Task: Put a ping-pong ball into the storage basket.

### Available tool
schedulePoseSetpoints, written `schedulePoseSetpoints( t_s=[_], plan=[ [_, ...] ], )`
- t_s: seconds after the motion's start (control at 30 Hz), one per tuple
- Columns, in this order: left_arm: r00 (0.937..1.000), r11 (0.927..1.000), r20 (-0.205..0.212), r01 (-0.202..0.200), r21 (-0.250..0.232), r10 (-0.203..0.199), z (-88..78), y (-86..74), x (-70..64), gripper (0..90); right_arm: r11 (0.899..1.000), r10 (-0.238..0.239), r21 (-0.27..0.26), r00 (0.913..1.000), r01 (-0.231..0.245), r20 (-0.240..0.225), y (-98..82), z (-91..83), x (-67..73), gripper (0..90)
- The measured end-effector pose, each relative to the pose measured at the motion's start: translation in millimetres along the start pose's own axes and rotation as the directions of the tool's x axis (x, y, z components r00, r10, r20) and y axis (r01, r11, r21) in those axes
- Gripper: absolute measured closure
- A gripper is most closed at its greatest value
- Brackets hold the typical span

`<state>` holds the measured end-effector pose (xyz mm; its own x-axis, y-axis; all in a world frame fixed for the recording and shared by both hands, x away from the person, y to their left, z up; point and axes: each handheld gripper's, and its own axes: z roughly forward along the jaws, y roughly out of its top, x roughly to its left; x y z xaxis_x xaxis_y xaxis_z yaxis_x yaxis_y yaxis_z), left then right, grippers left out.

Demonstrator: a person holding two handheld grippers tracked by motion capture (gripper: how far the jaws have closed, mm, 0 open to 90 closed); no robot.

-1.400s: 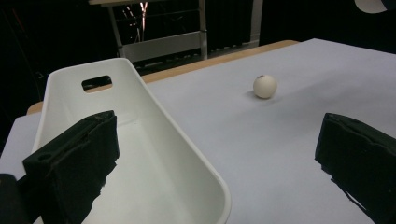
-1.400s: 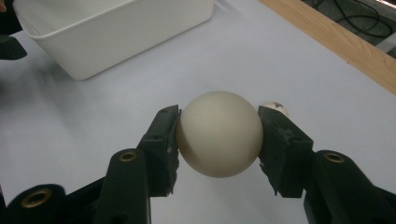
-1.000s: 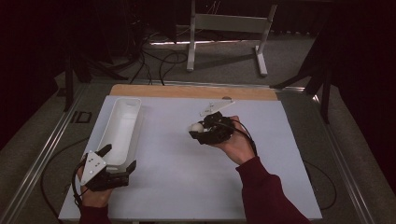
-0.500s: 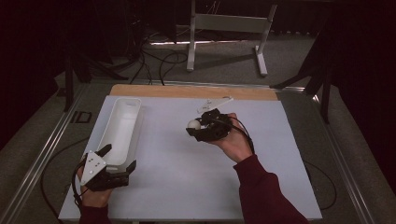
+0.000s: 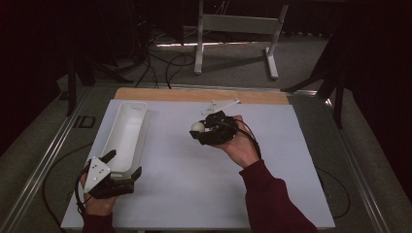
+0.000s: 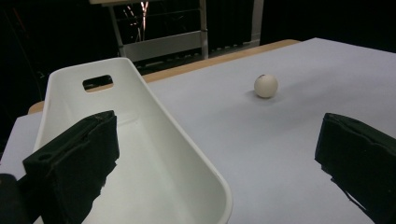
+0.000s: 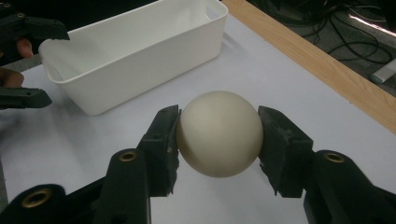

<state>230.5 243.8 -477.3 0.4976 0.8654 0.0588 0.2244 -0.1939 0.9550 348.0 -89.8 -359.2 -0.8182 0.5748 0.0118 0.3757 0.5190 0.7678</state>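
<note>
The ball (image 7: 219,133) is clamped in the right gripper (image 5: 201,130) and has been shifted slightly toward the table's left edge. So the bin (image 5: 127,133) is likely next; the left gripper (image 5: 121,165) is gaping, nothing held.

I count one cream ball (image 7: 219,133), sitting between my right gripper (image 7: 219,140)'s two pads. One white bin (image 5: 124,137) lies ahead of my left gripper (image 5: 121,167), its near end between that gripper's wide-apart jaws. That makes two grippers, one per hand. One white sheet (image 5: 194,184) covers the table under both grippers. Beyond them I count one white metal stand (image 5: 233,29) on the floor.
</note>
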Motion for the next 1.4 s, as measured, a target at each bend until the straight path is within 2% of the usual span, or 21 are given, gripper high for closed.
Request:
schedulePoseSetpoints(
  t_s=[0.47,1.17,1.4],
  plan=[
    [1.0000,1.0000,-0.003,0.001,0.002,-0.001,0.2,0.0,0.0,0.5,1.000,0.008,-0.014,0.9998,-0.008,-0.017,6.5,4.4,3.4,50.6],
    [1.0000,1.0000,-0.003,0.000,0.002,0.000,0.4,0.1,-0.6,0.7,0.998,0.002,-0.056,0.9999,-0.003,-0.015,16.9,5.7,6.6,50.6],
    [1.0000,1.0000,-0.002,-0.001,0.002,0.001,0.3,0.2,-0.6,0.7,0.998,-0.007,-0.055,0.9999,0.006,-0.011,20.0,7.7,7.5,50.5]
  ],
)
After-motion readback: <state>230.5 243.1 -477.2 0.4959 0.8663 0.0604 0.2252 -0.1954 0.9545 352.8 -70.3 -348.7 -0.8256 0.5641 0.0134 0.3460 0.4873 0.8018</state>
